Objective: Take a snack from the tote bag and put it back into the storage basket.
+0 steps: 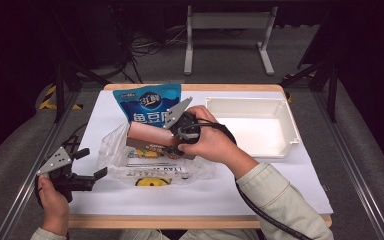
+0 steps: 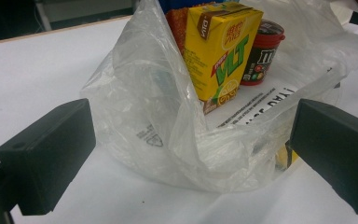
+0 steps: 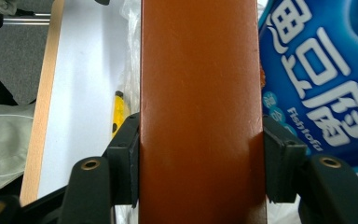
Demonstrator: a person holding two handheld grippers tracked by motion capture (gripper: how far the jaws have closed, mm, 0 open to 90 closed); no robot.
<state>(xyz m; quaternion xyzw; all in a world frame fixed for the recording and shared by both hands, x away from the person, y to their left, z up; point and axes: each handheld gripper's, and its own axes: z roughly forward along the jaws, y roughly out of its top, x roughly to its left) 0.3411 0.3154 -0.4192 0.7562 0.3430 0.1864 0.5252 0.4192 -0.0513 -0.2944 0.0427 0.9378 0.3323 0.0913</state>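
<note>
My right tongs point(image 3: 200, 163) clamp a long box point(image 1: 147, 135) from both sides and hold it level above the bag point(image 1: 130, 162), which lies on the counter point(image 1: 280, 185) left of the middle. Behind the box a pouch point(image 1: 147, 102) stands at the far edge. A tray point(image 1: 252, 125) sits to the right of my right hand, well apart from the bag. My left tongs point(image 1: 92, 165) rest at the counter's left edge, jaws spread, just beside the bag's near-left corner. Inside the bag a carton point(image 2: 221, 46) stands upright, with a cup point(image 2: 263, 51) just beside it, farther in.
</note>
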